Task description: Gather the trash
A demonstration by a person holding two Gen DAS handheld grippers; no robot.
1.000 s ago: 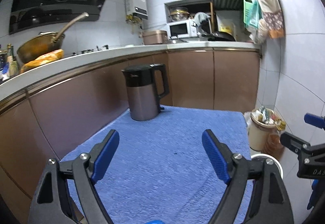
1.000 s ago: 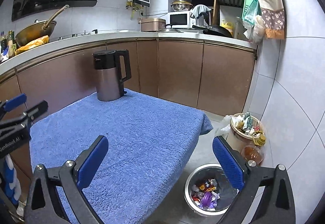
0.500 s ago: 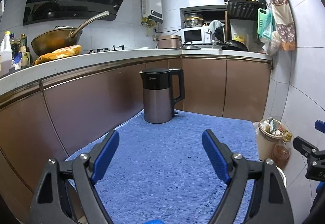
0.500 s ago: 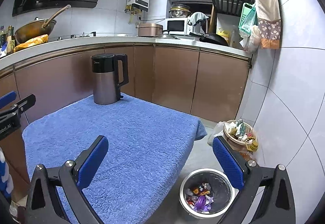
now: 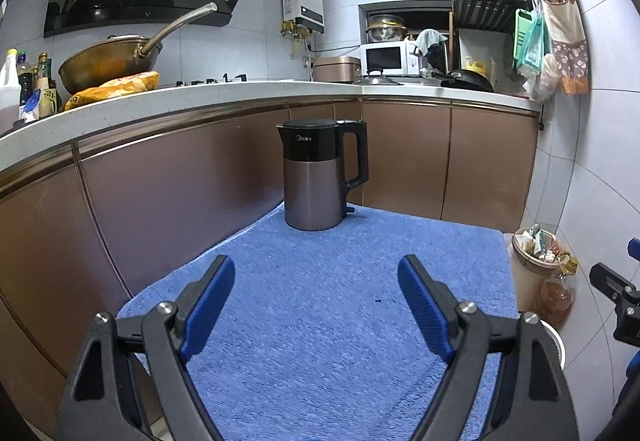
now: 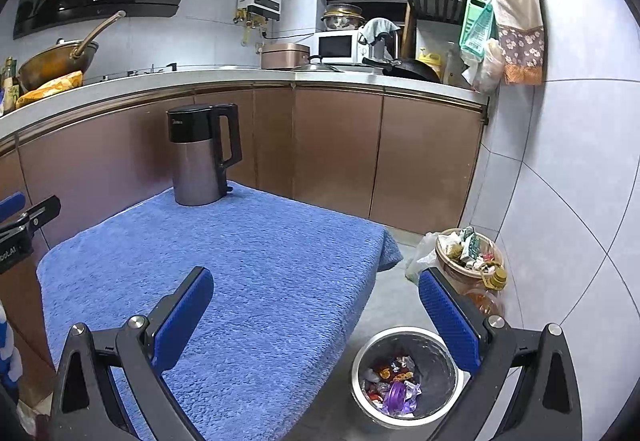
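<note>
A round metal bin [image 6: 406, 377] stands on the floor to the right of the table and holds several colourful wrappers [image 6: 394, 385]. Its white rim [image 5: 554, 337] shows at the right edge of the left wrist view. The blue towel [image 5: 340, 305] covers the table and I see no loose trash on it. My left gripper [image 5: 316, 293] is open above the towel's near part, nothing between its blue pads. My right gripper [image 6: 316, 305] is open too, over the table's right edge, with the bin below its right finger [image 6: 448, 315].
A black and steel kettle [image 5: 320, 173] stands at the towel's far corner. Brown cabinets under a white counter [image 5: 240, 93] wrap the left and back. A full wicker basket [image 6: 468, 253] and an oil bottle [image 6: 490, 291] sit on the floor by the tiled wall.
Both grippers have tilted upward and drawn back, so the kettle and counter sit lower in view. The bin has shifted down in the right wrist view. Both stayed open.
</note>
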